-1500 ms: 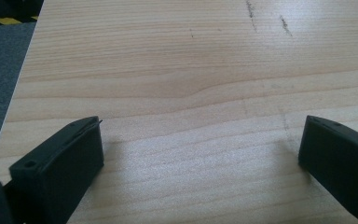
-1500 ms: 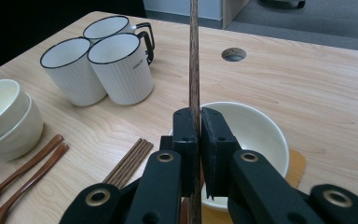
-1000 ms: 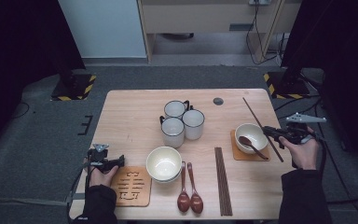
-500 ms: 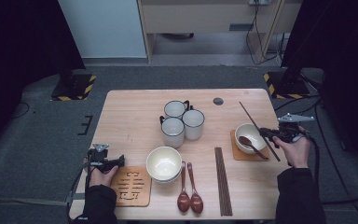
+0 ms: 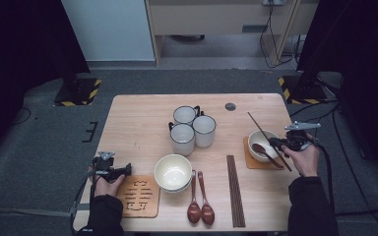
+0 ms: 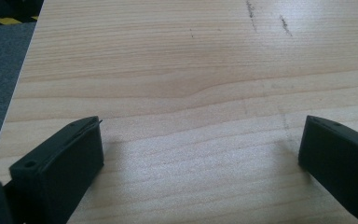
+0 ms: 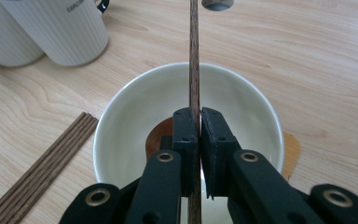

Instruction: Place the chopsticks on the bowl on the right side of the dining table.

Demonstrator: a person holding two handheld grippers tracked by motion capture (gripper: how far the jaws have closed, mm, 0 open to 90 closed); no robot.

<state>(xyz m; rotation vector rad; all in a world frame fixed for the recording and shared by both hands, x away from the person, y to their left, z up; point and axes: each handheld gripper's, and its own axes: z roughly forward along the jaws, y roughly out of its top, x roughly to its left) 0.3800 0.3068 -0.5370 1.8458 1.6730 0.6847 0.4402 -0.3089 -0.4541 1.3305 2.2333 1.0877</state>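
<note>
On table: 3 mugs [image 5: 192, 128] | 2 bowls [image 5: 173, 172] | right gripper [image 5: 280, 144] clamps 1 chopstick [image 7: 194, 60] | left gripper [image 6: 200, 154] agape, empty

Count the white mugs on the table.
3, clustered mid-table: rear mug, front-left mug, right mug. None looks hidden.

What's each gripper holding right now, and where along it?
The right gripper is shut on a wooden chopstick, gripped nearer its lower end, above the bowl. The left gripper stands open over bare table, holding nothing.
</note>
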